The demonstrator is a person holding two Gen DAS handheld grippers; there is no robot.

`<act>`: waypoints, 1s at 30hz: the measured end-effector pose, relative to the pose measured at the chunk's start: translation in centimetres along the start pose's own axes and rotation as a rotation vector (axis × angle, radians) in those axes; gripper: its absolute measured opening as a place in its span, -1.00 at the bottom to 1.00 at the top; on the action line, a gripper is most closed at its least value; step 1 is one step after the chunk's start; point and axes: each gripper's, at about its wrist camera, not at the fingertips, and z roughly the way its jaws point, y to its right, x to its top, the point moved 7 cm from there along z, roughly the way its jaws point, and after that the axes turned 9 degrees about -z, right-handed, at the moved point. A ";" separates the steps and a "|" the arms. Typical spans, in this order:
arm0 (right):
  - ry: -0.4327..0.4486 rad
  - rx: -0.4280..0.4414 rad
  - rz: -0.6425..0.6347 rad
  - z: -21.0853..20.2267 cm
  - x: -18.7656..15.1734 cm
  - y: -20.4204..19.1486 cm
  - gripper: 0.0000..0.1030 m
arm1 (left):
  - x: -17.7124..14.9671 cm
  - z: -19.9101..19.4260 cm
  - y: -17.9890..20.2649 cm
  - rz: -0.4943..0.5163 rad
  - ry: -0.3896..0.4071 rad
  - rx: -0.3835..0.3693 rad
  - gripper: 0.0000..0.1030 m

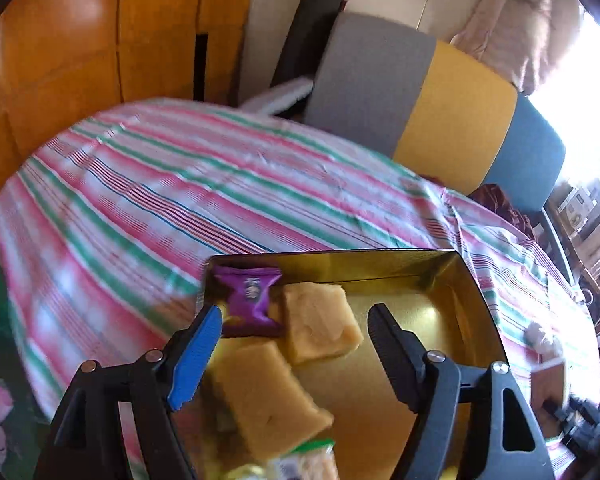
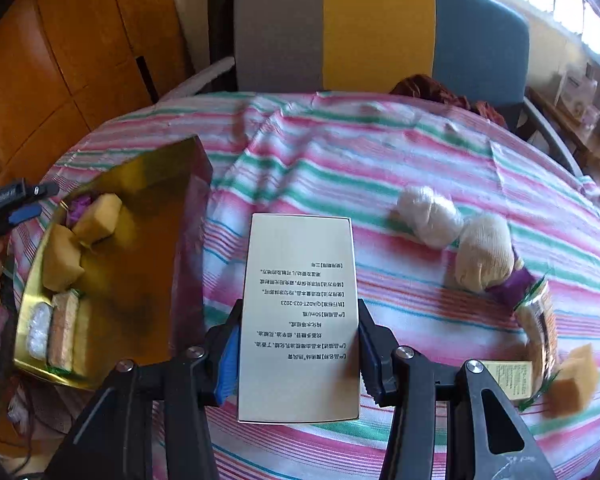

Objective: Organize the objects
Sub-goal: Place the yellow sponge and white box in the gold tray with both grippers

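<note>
A gold tin stands on the striped tablecloth. It holds a purple packet, two yellow cake pieces and wrapped snacks at its near end. My left gripper hangs open over the tin, its jaws wide apart and holding nothing. In the right wrist view the tin lies at the left with the left gripper at its far corner. My right gripper is shut on a white box with printed text, held above the cloth.
To the right of the box lie a white sock roll, a cream sock roll, a purple packet, a wrapped snack, a small yellow box and a yellow cake. A grey, yellow and blue chair stands behind the table.
</note>
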 end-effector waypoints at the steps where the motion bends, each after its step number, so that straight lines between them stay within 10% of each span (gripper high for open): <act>1: 0.017 0.002 -0.008 -0.6 0.6 -0.4 -0.03 | -0.5 -1.0 -0.4 0.004 0.020 0.002 0.45; 8: 0.077 0.131 -0.142 -2.4 4.9 -8.3 -0.02 | -3.1 -5.1 -3.6 -0.038 0.047 0.001 0.40; 24: -0.138 0.248 -0.358 9.1 6.1 -25.8 0.00 | -6.0 -6.6 -7.5 -0.078 0.041 0.017 0.17; 30: -0.088 0.324 -0.334 7.5 6.2 -26.9 0.39 | -5.9 -7.0 -7.4 -0.065 0.063 0.023 0.17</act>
